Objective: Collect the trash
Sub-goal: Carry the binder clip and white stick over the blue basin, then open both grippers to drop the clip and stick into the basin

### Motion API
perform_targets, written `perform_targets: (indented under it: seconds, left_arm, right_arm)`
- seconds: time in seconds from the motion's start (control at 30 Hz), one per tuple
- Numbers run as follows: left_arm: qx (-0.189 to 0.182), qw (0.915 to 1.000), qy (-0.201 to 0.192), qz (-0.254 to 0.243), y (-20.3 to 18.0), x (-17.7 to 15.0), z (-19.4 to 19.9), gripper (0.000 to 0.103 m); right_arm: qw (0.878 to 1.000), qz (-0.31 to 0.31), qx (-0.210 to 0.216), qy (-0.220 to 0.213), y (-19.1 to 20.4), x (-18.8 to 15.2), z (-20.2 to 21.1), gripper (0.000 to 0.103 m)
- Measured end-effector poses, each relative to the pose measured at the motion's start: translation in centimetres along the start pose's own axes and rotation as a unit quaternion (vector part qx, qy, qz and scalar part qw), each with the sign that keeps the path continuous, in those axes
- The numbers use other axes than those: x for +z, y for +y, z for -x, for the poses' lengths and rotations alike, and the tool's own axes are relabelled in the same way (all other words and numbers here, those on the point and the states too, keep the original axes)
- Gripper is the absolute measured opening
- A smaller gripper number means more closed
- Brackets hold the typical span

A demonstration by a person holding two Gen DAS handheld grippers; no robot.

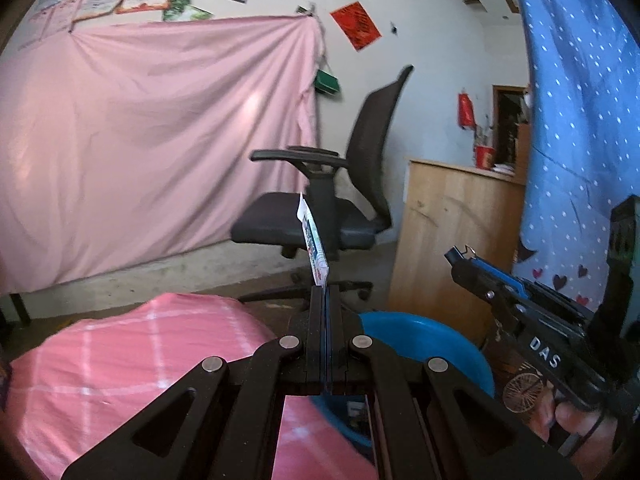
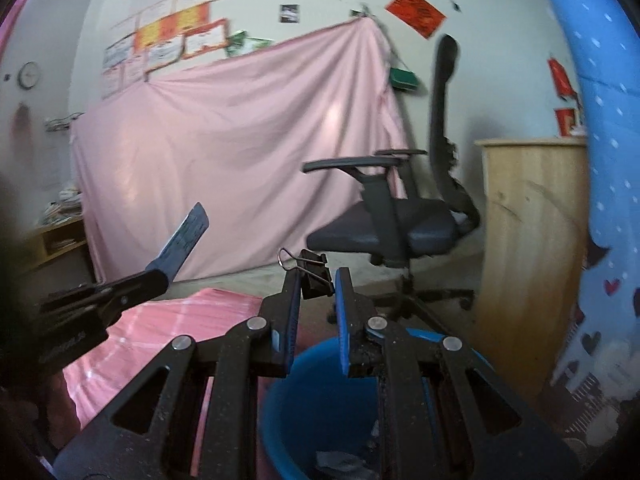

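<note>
— Both grippers are hanging over the blue bucket (image 2: 320, 400) now. We are holding a flat wrapper (image 1: 313, 240) in the left gripper (image 1: 324, 292), jaws pressed fully together on it. The right gripper (image 2: 318, 280) is pinching a black binder clip (image 2: 314, 276) between its tips, jaws narrow.

— Are we dropping them already?

— Not yet, I think. We are bringing the tips more over the middle of the bucket, then we are opening one gripper at a time, so nothing is falling on the pink cloth (image 1: 120, 344) beside it.

— And behind?

— Only the office chair (image 1: 344, 200), the wooden cabinet (image 2: 532, 240) and the pink sheet (image 1: 160, 140) on the wall.
</note>
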State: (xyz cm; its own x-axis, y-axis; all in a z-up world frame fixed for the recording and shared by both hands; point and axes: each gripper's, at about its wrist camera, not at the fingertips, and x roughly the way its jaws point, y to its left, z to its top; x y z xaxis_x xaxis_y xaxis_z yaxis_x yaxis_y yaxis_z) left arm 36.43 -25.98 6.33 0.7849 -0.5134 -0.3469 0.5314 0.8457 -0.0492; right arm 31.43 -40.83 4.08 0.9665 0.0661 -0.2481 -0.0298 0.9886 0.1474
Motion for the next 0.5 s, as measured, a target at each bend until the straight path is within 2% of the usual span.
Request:
perform_targets:
  seconds: [0.23,0.5]
  left_arm:
    - [-0.025,0.9991,0.034,-0.004,-2.0,-1.2,-2.1,0.000]
    - [-0.046,0.9959,0.077,0.010,-2.4,-2.7,-4.1,0.000]
  right_arm:
    - [0.998,-0.031,-0.031,0.050,-3.0,-0.9,-1.1,0.042]
    - [0.994,-0.051,-0.041,0.089,-4.2,-1.6,-2.2,0.042]
